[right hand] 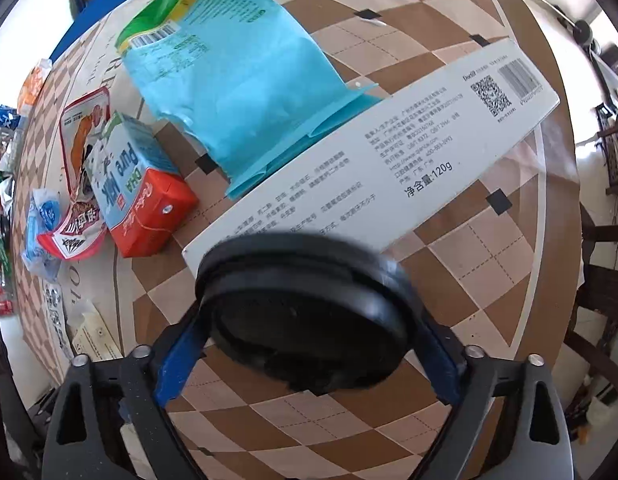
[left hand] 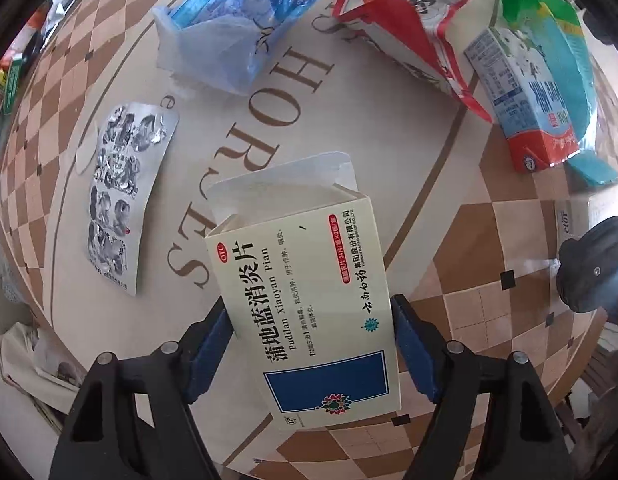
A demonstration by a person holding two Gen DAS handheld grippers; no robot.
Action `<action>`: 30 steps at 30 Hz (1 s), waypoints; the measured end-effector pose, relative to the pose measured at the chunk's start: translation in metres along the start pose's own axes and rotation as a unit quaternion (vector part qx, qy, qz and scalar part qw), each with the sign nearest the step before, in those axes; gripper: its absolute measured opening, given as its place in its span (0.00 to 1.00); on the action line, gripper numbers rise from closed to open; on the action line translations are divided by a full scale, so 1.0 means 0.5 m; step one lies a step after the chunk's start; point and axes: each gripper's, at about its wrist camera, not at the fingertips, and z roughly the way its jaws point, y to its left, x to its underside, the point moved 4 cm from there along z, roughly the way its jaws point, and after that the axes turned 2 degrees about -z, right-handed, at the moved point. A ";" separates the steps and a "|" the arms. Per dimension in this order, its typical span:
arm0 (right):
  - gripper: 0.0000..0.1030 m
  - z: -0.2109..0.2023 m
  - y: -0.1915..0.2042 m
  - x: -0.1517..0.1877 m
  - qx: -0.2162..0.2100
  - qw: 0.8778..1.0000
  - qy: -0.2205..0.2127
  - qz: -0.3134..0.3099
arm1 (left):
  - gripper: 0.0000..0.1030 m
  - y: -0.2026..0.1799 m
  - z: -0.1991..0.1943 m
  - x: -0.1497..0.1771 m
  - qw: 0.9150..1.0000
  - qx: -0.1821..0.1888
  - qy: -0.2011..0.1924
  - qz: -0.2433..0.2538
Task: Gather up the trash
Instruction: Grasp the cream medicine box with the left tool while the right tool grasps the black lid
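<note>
Still much on the bench (left hand: 489, 264): long white box (right hand: 389, 152), blue bag (right hand: 237, 80), milk carton (left hand: 521, 108), blister sheet (left hand: 121, 196). Left hand-held gripper (left hand: 313, 344) clamping medicine box (left hand: 309, 300); right hand-held gripper (right hand: 309, 344) gripping black round lid (right hand: 305, 312). No bin visible.

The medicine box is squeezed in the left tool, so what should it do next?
Probably lift the medicine box off the table and carry it away as trash. The left tool already clamps it on both sides, and its top flap hangs open, so it looks empty.
</note>
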 end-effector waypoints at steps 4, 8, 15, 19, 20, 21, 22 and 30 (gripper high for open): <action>0.84 0.006 0.010 0.026 0.002 1.000 0.004 -0.012 | 0.73 -0.029 -0.011 0.021 0.999 -0.025 -0.017 0.024; 0.84 0.010 0.024 0.055 0.003 0.999 0.005 -0.032 | 0.73 -0.045 -0.050 0.061 0.997 -0.047 -0.046 0.044; 0.84 -0.004 0.052 0.121 0.013 0.997 -0.015 -0.070 | 0.73 -0.040 -0.152 0.130 0.987 -0.083 -0.115 0.075; 0.84 -0.020 0.068 0.151 0.040 0.994 -0.045 -0.094 | 0.73 -0.044 -0.208 0.143 0.982 -0.085 -0.147 0.084; 0.84 -0.027 0.073 0.161 0.042 0.993 -0.051 -0.094 | 0.73 -0.048 -0.217 0.148 0.981 -0.085 -0.155 0.085; 0.84 -0.033 0.078 0.170 0.042 0.993 -0.055 -0.093 | 0.73 -0.050 -0.224 0.143 0.979 -0.084 -0.162 0.086; 0.84 -0.042 0.085 0.184 0.043 0.993 -0.060 -0.093 | 0.73 -0.045 -0.234 0.148 0.978 -0.080 -0.169 0.087; 0.84 -0.173 0.096 0.330 0.054 0.985 -0.122 -0.107 | 0.73 0.060 -0.298 0.258 0.971 -0.040 -0.220 0.086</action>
